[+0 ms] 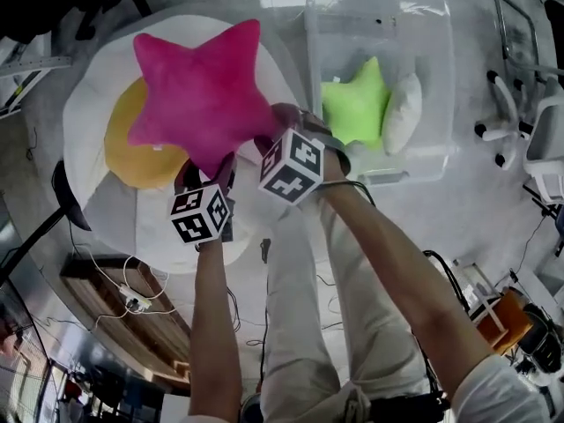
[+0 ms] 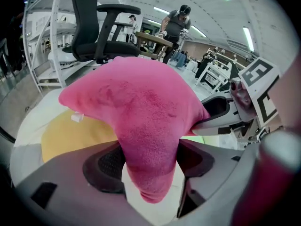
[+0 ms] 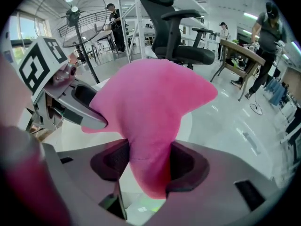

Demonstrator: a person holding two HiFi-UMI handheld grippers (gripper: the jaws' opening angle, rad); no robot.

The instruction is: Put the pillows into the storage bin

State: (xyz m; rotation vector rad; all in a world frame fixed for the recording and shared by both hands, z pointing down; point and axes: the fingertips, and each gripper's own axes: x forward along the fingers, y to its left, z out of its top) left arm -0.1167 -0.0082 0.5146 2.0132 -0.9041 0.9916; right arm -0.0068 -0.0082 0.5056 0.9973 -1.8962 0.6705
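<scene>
A pink star-shaped pillow (image 1: 204, 91) hangs in the air over the white beanbag (image 1: 92, 113), held by two of its points. My left gripper (image 1: 214, 176) is shut on one lower point (image 2: 149, 173). The right gripper (image 1: 275, 139) is shut on a neighbouring point (image 3: 150, 168). A yellow round pillow (image 1: 132, 152) lies on the beanbag under the star. To the right stands the clear storage bin (image 1: 436, 77), with a green star pillow (image 1: 354, 104) and a white pillow (image 1: 401, 113) inside it.
An office chair (image 1: 520, 122) stands right of the bin. Cables and a power strip (image 1: 132, 300) lie on the floor near a wooden pallet (image 1: 123, 311) at lower left. In the gripper views, another chair (image 3: 181, 32), a standing fan (image 3: 75, 13) and people at tables are farther off.
</scene>
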